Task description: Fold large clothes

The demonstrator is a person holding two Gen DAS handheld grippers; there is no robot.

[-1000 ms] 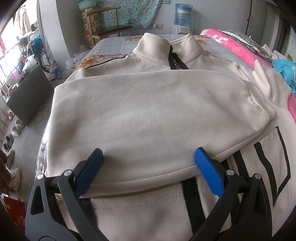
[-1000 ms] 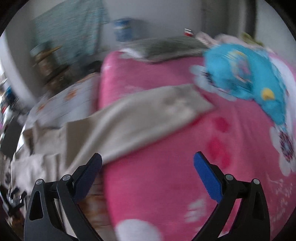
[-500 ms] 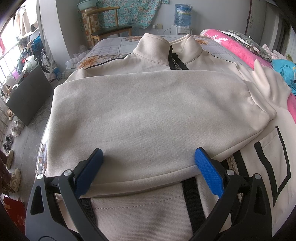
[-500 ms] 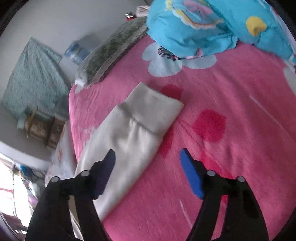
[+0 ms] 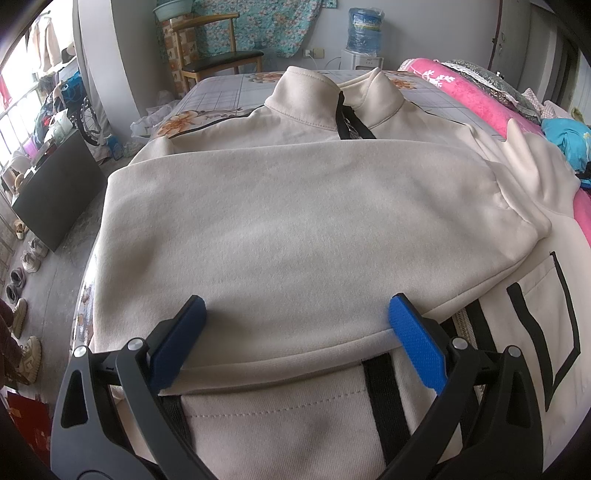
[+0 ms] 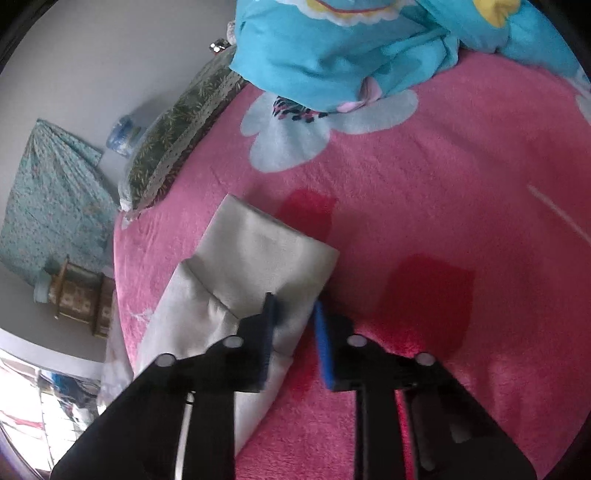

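Observation:
A cream zip-up jacket [image 5: 280, 417] with black trim lies face up on the bed, collar [image 5: 314, 96] at the far end. One sleeve [image 5: 295, 229] is folded across its chest. My left gripper [image 5: 295, 332] hovers open at that sleeve's near edge, pads wide apart, with nothing pinched. In the right wrist view the other sleeve's cuff [image 6: 258, 254] lies on a pink blanket [image 6: 443, 221]. My right gripper [image 6: 293, 332] is closing its jaws on the cuff's near corner; cream fabric sits bunched between the blue pads.
A bright blue cloth [image 6: 332, 55] lies heaped on the pink blanket beyond the cuff, beside a green patterned pillow [image 6: 177, 136]. A wooden chair [image 5: 218, 62] and a water bottle [image 5: 365, 26] stand past the bed. Shoes [image 5: 22, 295] and a black box [image 5: 55, 188] are on the floor at left.
The right gripper came down over the pink blanket onto the sleeve cuff, rolling as it went, and its jaws narrowed from wide apart to nearly together. The left view is unchanged.

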